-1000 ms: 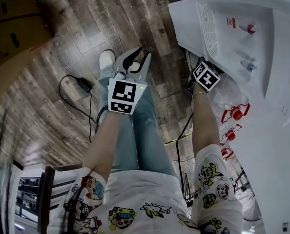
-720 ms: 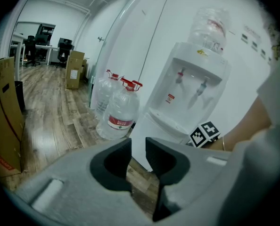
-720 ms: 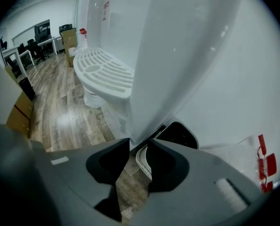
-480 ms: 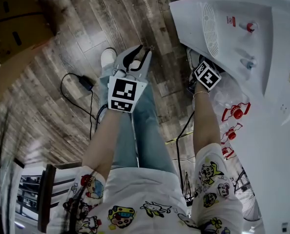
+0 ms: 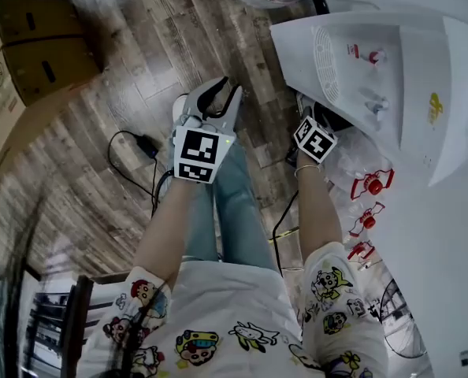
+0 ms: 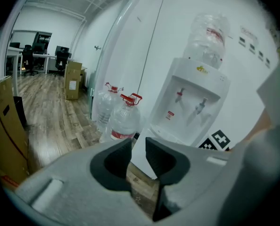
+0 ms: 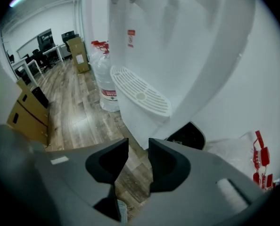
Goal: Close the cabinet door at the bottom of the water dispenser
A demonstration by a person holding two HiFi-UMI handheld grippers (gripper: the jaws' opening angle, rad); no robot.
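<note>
Here, two empty claws before the water dispenser point(image 5: 336, 85)

Overhead, cardboard boxes point(image 5: 37, 46) sit at far left and a black cable point(image 5: 135, 144) trails over the wood floor point(image 5: 100, 179). Next comes the left claw point(image 5: 230, 87), held over the person's legs, its jaws a narrow gap apart with nothing between them. The right claw point(image 7: 138, 149), under its marker cube point(image 5: 314, 138), hangs just beside the dispenser's base. Its jaws have just been opening a little and stand slightly apart, gripping nothing. Right of both, the dispenser stands upright against a white wall point(image 6: 243, 69), long axis vertical, with a bottle point(image 6: 208, 34) on top. Its taps point(image 6: 180, 96) and drip tray point(image 7: 140, 91) face out over the floor. Its lower body reaches the floor beside the right claw, but whether the cabinet door there is open or shut cannot be made out. Spare water bottles point(image 5: 372, 183) with red caps cluster at far right.
</note>
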